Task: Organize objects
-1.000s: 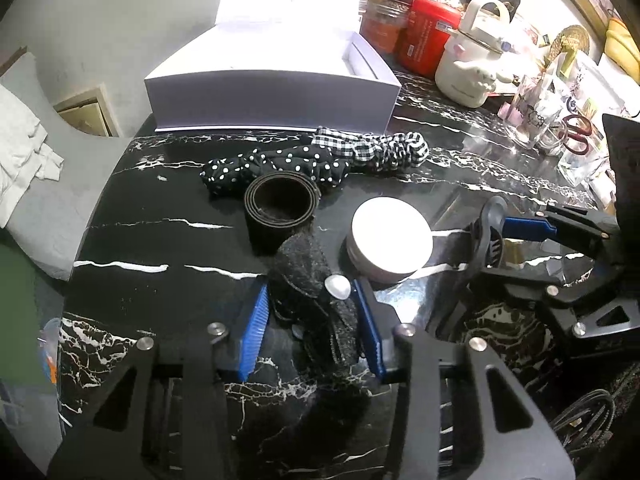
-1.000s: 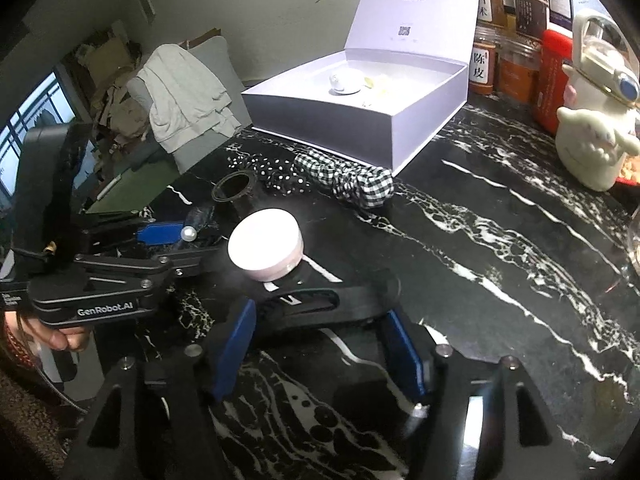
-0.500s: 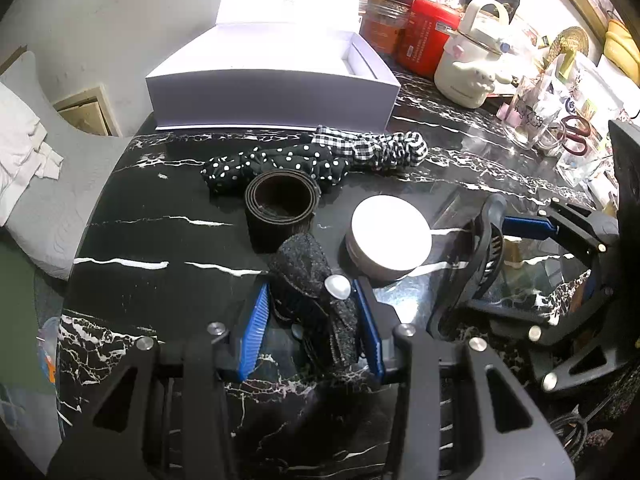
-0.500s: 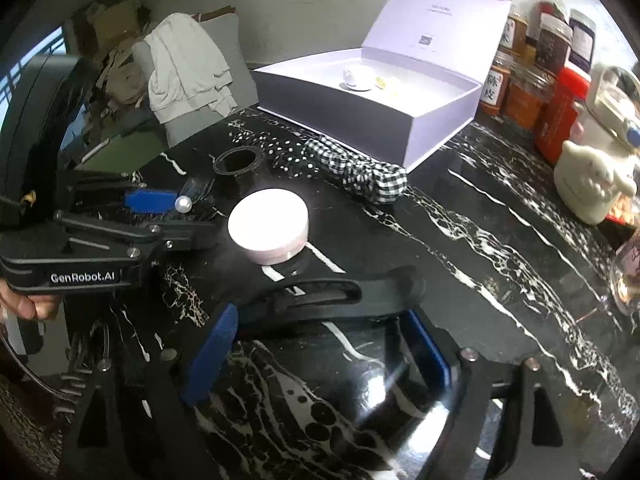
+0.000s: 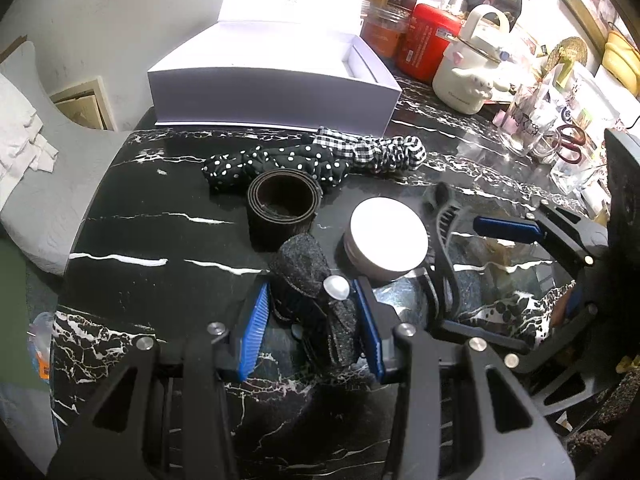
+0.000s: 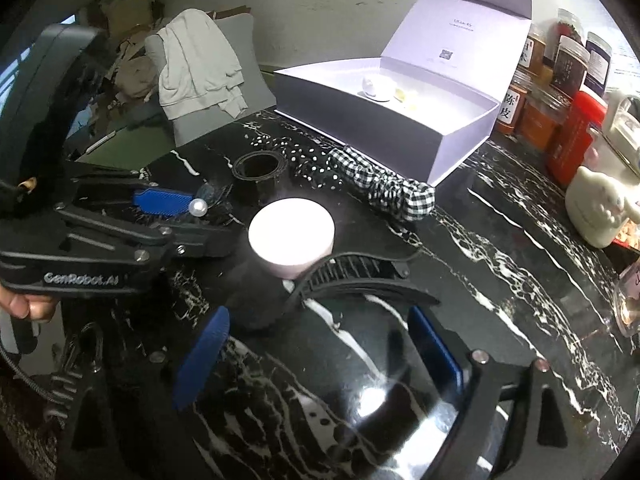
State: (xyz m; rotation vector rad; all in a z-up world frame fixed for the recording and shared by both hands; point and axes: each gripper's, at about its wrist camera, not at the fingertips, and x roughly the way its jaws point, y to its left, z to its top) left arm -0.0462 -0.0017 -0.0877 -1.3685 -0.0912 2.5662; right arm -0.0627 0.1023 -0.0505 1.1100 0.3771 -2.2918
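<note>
A: Left wrist view first. State of the left gripper (image 5: 312, 308)?

B: Pinching the black glitter hair bow (image 5: 304, 268), low over the marble table (image 5: 132, 240). At 3 o'clock, the right gripper (image 5: 480, 280): spread, just been opening, with the black claw clip (image 5: 442, 236) free at its fingers, not pressed.

A: Destination?

B: Probably the open white box (image 5: 272, 96) at 12 o'clock, well apart, behind the belt roll (image 5: 282, 208) and the scrunchies (image 5: 360, 152).

A: Danger here?

B: Knocking the white-lidded jar (image 5: 386, 238), just beside the bow at 1 o'clock, when lifting. Also possible: slipping of the soft bow from a loose pinch.

A: Right wrist view now.

B: Wide tongs at 6 o'clock, nothing between the pads. Clip just ahead, close against the jar; touching or not, cannot tell. Risk of pushing the jar if grasping the clip again.

A: Any writing?

B: "GenRobot.AI" on the left gripper at 9 o'clock. "陈皮" on a spice jar label (image 6: 510, 106) at 2 o'clock. Print inside the box lid too small to read.
</note>
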